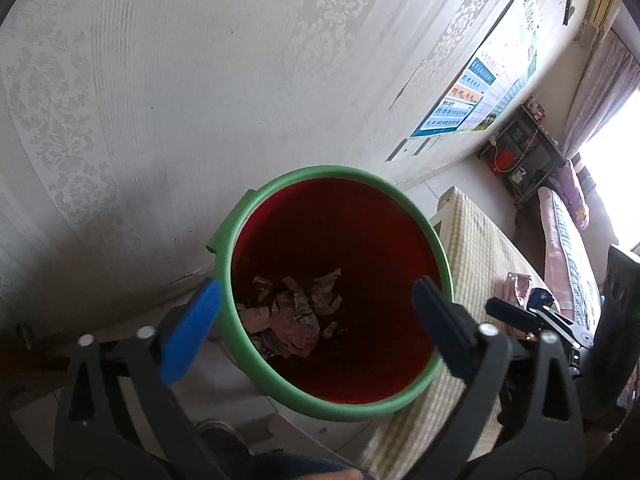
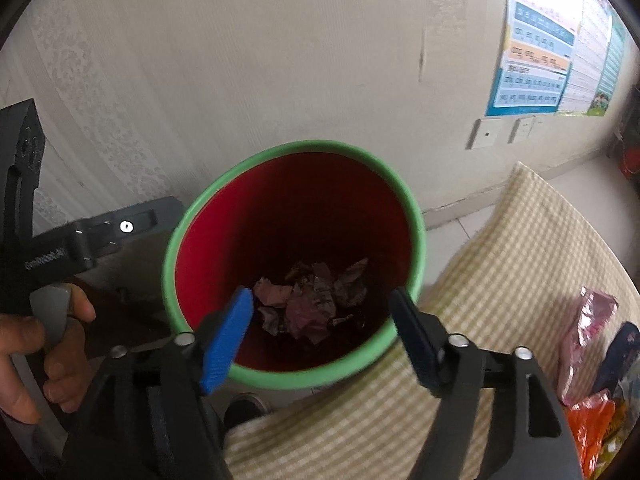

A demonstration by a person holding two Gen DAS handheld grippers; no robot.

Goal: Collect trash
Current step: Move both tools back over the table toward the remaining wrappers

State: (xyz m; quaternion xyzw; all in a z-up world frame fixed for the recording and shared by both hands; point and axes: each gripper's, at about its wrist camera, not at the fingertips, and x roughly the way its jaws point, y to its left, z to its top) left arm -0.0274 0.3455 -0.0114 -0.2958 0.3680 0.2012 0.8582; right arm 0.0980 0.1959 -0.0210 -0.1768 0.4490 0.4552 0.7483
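A round bin with a green rim (image 1: pixel 240 332) (image 2: pixel 172 248) and red inside stands on the floor by the wall. Crumpled wrappers (image 1: pixel 292 312) (image 2: pixel 312 300) lie at its bottom. My left gripper (image 1: pixel 316 312) hangs over the bin mouth, open wide, nothing between its blue-padded fingers (image 1: pixel 192 332). My right gripper (image 2: pixel 324 320) is also over the bin, open and empty. On the checked cloth lie more wrappers: a pink one (image 2: pixel 584 328) (image 1: pixel 520 284), a dark blue one (image 2: pixel 620 352) and an orange one (image 2: pixel 592 420).
A table with a checked yellow cloth (image 2: pixel 460 320) (image 1: pixel 480 248) sits right of the bin. A patterned wall (image 1: pixel 200 100) with a poster (image 2: pixel 536 52) stands behind it. A hand (image 2: pixel 36 360) holds the left gripper's handle. A shoe (image 2: pixel 244 404) shows below the bin.
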